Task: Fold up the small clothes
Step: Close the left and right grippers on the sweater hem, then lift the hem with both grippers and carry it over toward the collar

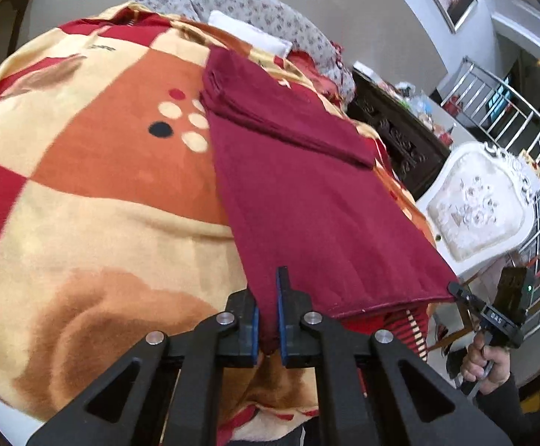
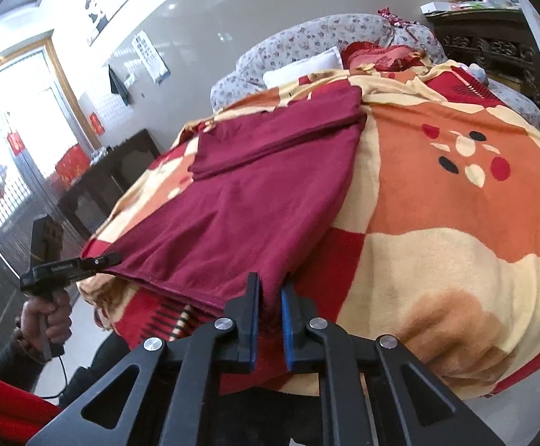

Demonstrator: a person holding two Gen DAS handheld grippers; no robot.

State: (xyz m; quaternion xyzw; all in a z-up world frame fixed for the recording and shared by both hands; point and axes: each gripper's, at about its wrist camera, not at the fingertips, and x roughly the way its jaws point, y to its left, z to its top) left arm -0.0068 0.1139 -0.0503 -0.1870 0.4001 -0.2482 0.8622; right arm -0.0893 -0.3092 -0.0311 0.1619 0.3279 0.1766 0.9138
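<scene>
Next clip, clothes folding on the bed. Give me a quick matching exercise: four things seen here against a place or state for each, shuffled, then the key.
Things:
1. left gripper
2. maroon garment
3. white pillow
4. white chair

Places or states:
A. beside the bed, off the blanket
B. at the far end of the bed, against the floral cushions
C. shut on a near corner of the cloth
D. spread on the patterned blanket, its far part folded over

Pairs: 1-C, 2-D, 3-B, 4-A

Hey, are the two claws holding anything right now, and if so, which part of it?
Both hold the maroon garment by its near hem: the left claw pinches one corner, the right claw the other.
</scene>
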